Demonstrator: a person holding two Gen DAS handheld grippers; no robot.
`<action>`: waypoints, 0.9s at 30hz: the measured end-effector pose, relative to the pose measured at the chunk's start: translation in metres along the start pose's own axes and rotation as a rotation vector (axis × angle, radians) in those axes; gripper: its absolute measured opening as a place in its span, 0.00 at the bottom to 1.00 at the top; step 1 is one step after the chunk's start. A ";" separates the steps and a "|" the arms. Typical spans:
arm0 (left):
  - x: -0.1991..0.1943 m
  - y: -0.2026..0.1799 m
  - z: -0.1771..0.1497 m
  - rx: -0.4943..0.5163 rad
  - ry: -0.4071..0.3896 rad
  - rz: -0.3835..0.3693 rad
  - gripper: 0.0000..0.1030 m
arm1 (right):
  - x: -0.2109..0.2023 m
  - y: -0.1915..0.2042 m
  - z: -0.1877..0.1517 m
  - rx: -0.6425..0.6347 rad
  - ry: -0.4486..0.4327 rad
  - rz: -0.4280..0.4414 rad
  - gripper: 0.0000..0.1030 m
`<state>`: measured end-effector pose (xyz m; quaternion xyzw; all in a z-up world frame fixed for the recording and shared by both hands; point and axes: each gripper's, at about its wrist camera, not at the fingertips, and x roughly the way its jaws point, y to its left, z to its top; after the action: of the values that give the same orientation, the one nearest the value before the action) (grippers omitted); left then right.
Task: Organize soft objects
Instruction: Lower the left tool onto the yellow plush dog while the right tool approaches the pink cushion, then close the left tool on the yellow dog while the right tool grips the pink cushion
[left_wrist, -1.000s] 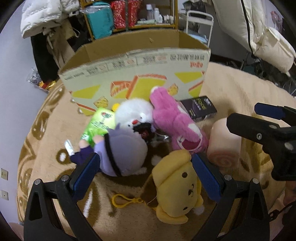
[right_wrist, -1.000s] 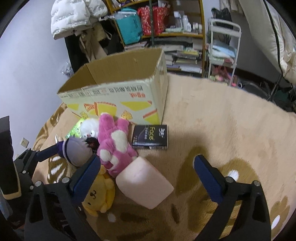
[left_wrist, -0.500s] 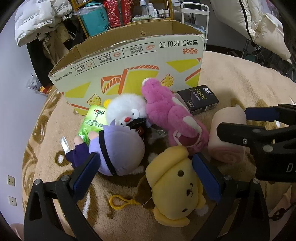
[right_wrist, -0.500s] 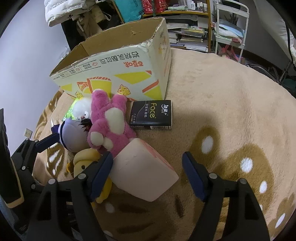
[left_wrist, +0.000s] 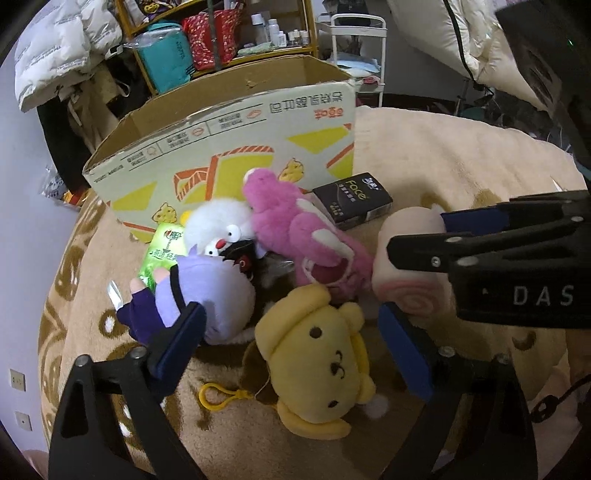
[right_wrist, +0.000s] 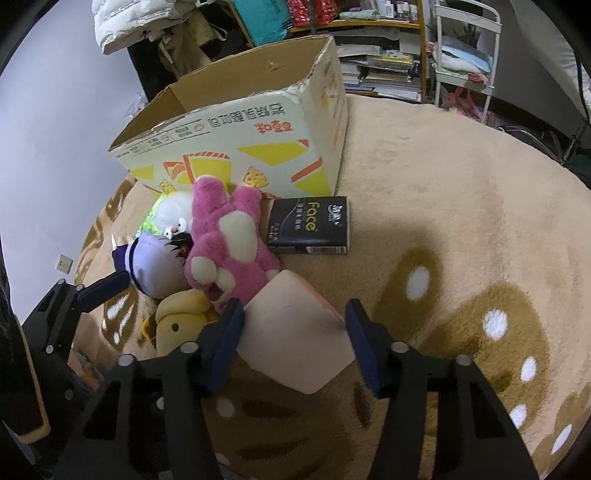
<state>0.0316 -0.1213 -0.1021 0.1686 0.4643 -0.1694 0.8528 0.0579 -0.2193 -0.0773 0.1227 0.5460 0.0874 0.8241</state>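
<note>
Closing right tool (right_wrist: 293, 332) around the pink roll cushion (right_wrist: 291, 343).

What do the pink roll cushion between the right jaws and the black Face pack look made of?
Pink roll cushion: looks like smooth matte plush over soft filling; rounded edges, pink swirl on its end. Black Face pack: probably a glossy plastic film wrap, judging by its sheen; likely tissues.

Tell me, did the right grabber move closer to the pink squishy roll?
Yes. The right gripper has come forward toward the cardboard box, and its jaws have just been closing around the pink roll cushion, now between them.
</note>
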 end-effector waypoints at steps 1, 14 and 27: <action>0.000 -0.001 -0.001 0.001 0.002 0.000 0.85 | 0.000 0.000 0.000 -0.003 0.000 -0.001 0.56; 0.012 0.002 -0.005 -0.027 0.068 -0.013 0.72 | -0.001 0.000 -0.001 0.001 -0.002 0.003 0.54; 0.013 0.019 -0.010 -0.101 0.079 -0.076 0.46 | -0.003 0.003 -0.001 -0.020 -0.013 0.000 0.38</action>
<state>0.0395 -0.1015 -0.1163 0.1140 0.5117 -0.1712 0.8342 0.0557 -0.2166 -0.0746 0.1152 0.5399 0.0921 0.8287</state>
